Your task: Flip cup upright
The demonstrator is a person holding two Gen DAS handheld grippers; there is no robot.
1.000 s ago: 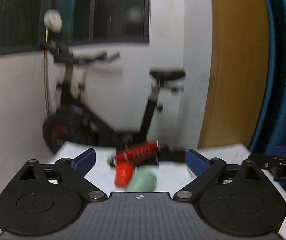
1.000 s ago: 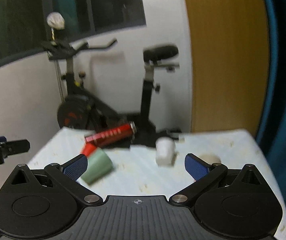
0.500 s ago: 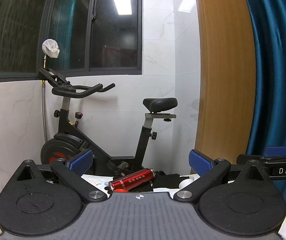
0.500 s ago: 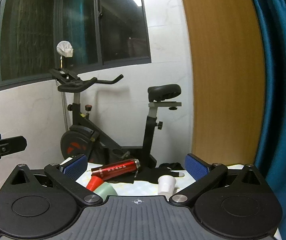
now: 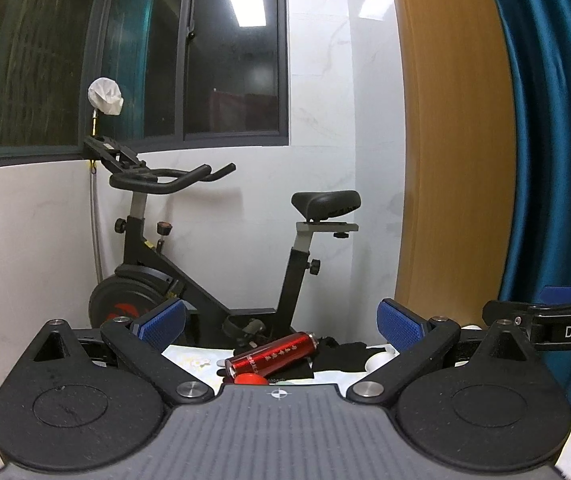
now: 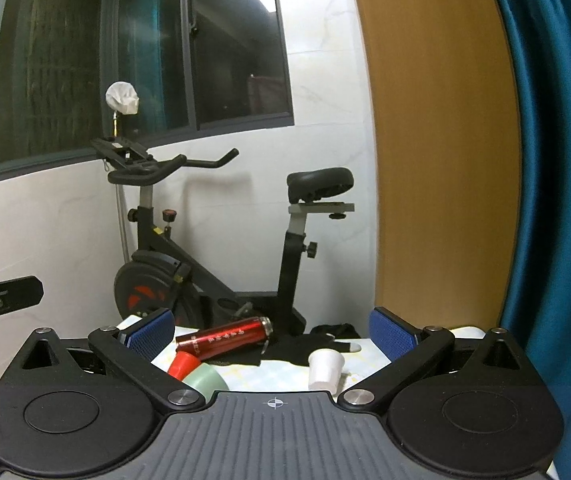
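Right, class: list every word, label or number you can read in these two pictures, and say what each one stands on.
"DAS": white letters on the black body of the right tool, seen at the left wrist view's right edge.
Pale characters along the red bottle: too small to read.
Small label on the exercise bike's console tray: unreadable.

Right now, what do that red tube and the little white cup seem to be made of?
The red tube looks like glossy anodised metal: a bright streak runs along it, with a silvery end cap. The white cup, standing mouth-down, looks like matte paper or thin plastic: flat white, without glare. The pictures alone cannot settle either.
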